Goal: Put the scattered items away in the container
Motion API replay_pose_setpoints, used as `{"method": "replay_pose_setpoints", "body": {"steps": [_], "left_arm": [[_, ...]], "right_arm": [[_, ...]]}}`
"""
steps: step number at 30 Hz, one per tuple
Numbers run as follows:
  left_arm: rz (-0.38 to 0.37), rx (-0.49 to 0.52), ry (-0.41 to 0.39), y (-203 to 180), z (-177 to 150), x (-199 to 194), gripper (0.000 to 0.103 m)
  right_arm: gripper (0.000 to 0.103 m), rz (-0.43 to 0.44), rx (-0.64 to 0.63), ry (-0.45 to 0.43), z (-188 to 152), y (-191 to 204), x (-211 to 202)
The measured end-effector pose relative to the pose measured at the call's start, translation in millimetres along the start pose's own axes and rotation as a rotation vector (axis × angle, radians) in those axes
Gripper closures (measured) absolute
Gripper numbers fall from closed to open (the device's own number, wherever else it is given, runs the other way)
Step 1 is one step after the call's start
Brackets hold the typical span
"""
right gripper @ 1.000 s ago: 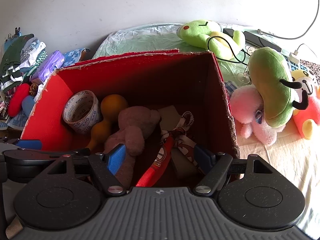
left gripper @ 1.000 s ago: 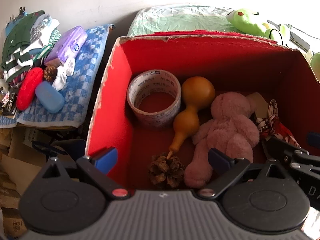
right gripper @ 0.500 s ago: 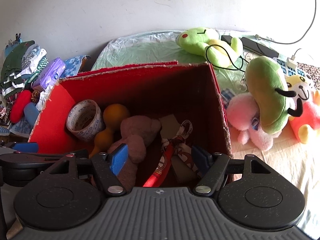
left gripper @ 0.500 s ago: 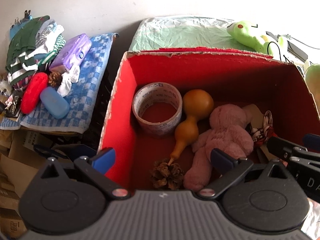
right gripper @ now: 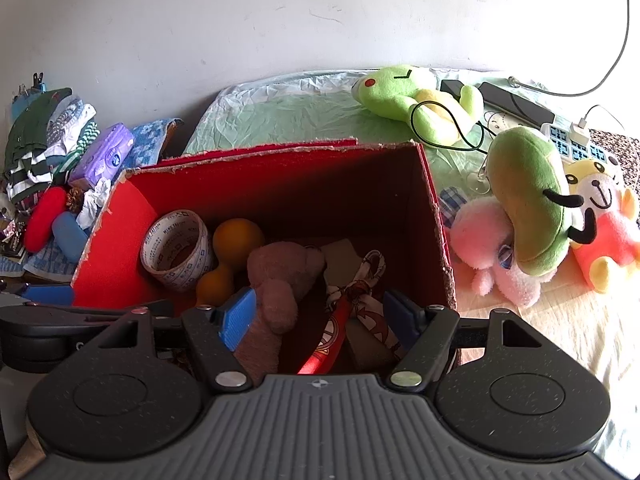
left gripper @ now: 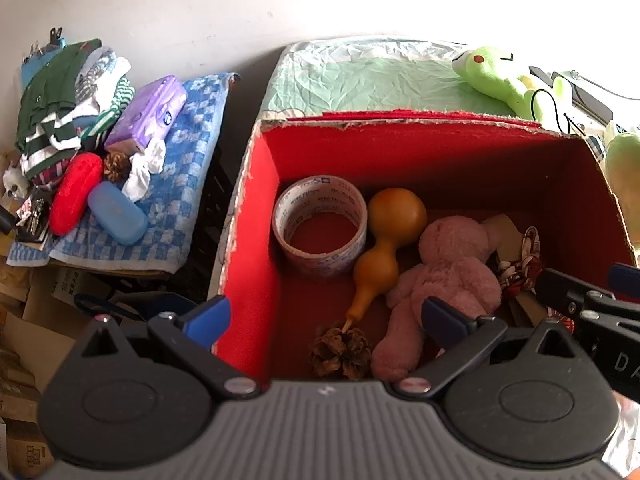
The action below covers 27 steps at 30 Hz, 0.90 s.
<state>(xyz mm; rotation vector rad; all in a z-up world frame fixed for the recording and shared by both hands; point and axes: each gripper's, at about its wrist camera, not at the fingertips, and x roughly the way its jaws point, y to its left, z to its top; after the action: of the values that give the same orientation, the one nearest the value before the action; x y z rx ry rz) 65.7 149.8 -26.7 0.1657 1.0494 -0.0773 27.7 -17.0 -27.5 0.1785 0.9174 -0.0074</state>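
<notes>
Both tools are hovering over the near edge of the red box [left gripper: 256,216], pointing steeply down into it.

Left tool [left gripper: 326,314]: jaws standing wide apart, nothing between the pads. Its left pad is sitting outside the box's left wall, its right pad over the pink plush [left gripper: 452,276].

Right tool [right gripper: 318,314]: jaws standing wide apart, gripping nothing; the red patterned ribbon [right gripper: 340,320] is lying below the gap, not pinched.

Box contents, left to right: tape roll [left gripper: 320,228] lying against the far left corner; orange gourd [left gripper: 384,248] just beside it, touching; pine cone [left gripper: 340,348] at the gourd's near tip; pink plush lying to the right of the gourd; ribbon and a beige card [right gripper: 340,256] at the right end.

Still lying outside the box: green frog plush [right gripper: 404,96] on the bed beyond it; avocado plush [right gripper: 524,196], a pale pink plush [right gripper: 484,240] and a yellow-and-red plush [right gripper: 604,216] piled on the right. On the left, a blue checked towel [left gripper: 180,184] is carrying a purple tissue pack [left gripper: 148,116], a red case [left gripper: 76,192] and a blue case [left gripper: 116,212].
</notes>
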Motion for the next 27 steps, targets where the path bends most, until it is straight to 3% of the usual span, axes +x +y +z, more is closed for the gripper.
{"method": "replay_pose_setpoints", "body": {"steps": [27], "left_arm": [[0.002,0.002,-0.001,-4.1,-14.4,-12.5,0.001]], "right_arm": [[0.027,0.001,0.052,0.000,-9.9,-8.7,-10.1]]}}
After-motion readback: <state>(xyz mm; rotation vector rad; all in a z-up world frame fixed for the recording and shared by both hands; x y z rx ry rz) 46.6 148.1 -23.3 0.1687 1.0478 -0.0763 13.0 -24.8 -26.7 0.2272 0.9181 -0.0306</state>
